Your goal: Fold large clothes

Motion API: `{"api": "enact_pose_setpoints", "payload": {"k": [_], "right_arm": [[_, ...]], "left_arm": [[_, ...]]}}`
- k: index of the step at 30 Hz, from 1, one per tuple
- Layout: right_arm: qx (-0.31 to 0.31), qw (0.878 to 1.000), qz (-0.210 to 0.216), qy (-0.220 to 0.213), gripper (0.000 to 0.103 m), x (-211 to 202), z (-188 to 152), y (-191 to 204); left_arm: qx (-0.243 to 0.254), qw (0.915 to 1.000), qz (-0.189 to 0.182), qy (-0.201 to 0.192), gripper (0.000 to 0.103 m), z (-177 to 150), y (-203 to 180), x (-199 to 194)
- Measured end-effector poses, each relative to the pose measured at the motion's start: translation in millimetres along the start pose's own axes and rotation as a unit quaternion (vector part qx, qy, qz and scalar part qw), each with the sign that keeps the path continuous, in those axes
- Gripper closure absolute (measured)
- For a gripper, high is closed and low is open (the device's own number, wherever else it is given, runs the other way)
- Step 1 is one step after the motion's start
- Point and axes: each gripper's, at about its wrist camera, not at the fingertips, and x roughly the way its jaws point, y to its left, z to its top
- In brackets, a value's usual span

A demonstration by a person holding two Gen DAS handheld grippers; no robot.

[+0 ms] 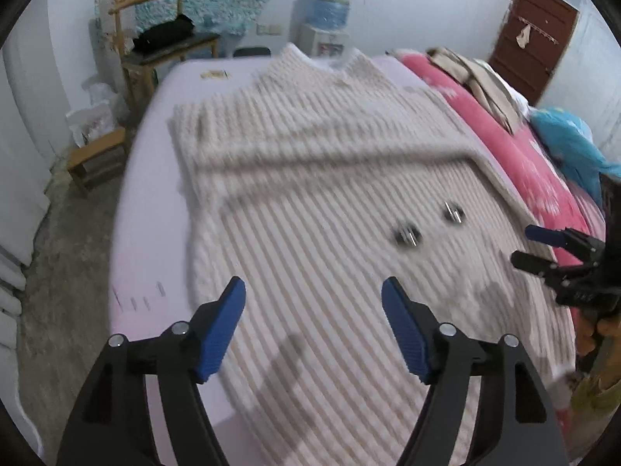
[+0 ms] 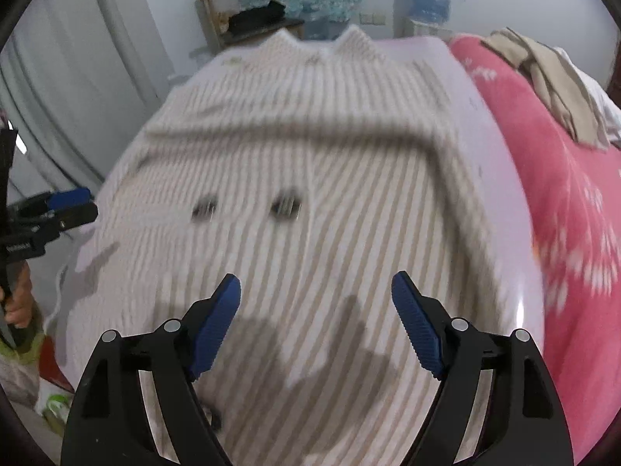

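Observation:
A large cream sweater (image 1: pixel 330 155) with ribbed stripes lies flat on the lilac bed (image 1: pixel 155 194), collar at the far end. A sleeve is folded across its chest (image 2: pixel 310 132). Two dark buttons (image 1: pixel 407 235) sit on the front (image 2: pixel 286 206). My left gripper (image 1: pixel 313 285) hovers open over the near left part of the sweater, nothing between its blue pads. My right gripper (image 2: pixel 316 277) is open above the sweater's lower middle, empty too. Each gripper shows at the edge of the other's view: the right gripper (image 1: pixel 524 246) and the left gripper (image 2: pixel 89 204). Both pictures are blurred.
A pink flowered blanket (image 1: pixel 524 147) runs along the bed's right side with beige clothes (image 2: pixel 551 77) piled on it and a blue cloth (image 1: pixel 570 143) beyond. A wooden chair (image 1: pixel 155 39), a low stool (image 1: pixel 97 159), a water dispenser (image 1: pixel 330 11) and a brown door (image 1: pixel 531 39) stand around.

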Motion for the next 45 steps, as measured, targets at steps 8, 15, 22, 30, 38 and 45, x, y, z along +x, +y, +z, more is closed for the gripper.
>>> {"api": "enact_pose_setpoints", "payload": {"k": [8,15,22,30,38,45], "right_arm": [[0.054,0.998,-0.005,-0.011,0.026,-30,-68,-4],[0.098,0.993,-0.034,-0.053,0.026,-75,-108,-37],[0.141,0.987,-0.049,-0.055,0.027,-88,-133,-72],[0.185,0.981,-0.041,-0.05,0.037,-87,-151,-98],[0.221,0.975,0.006,-0.038,0.058,-81,-162,-104],[0.235,0.971,0.031,-0.031,0.075,-73,-171,-99]], "left_arm": [[-0.002,0.9999,0.009,0.011,0.032,-70,-14,-12],[-0.041,0.999,0.017,-0.003,0.032,-122,-5,-39],[-0.1,0.9949,0.013,-0.011,0.032,-175,8,-55],[-0.123,0.9924,-0.01,0.003,0.044,-195,7,-56],[-0.139,0.9883,-0.063,0.005,0.059,-194,2,-51],[-0.143,0.9851,-0.096,0.001,0.06,-196,-4,-43]]}}
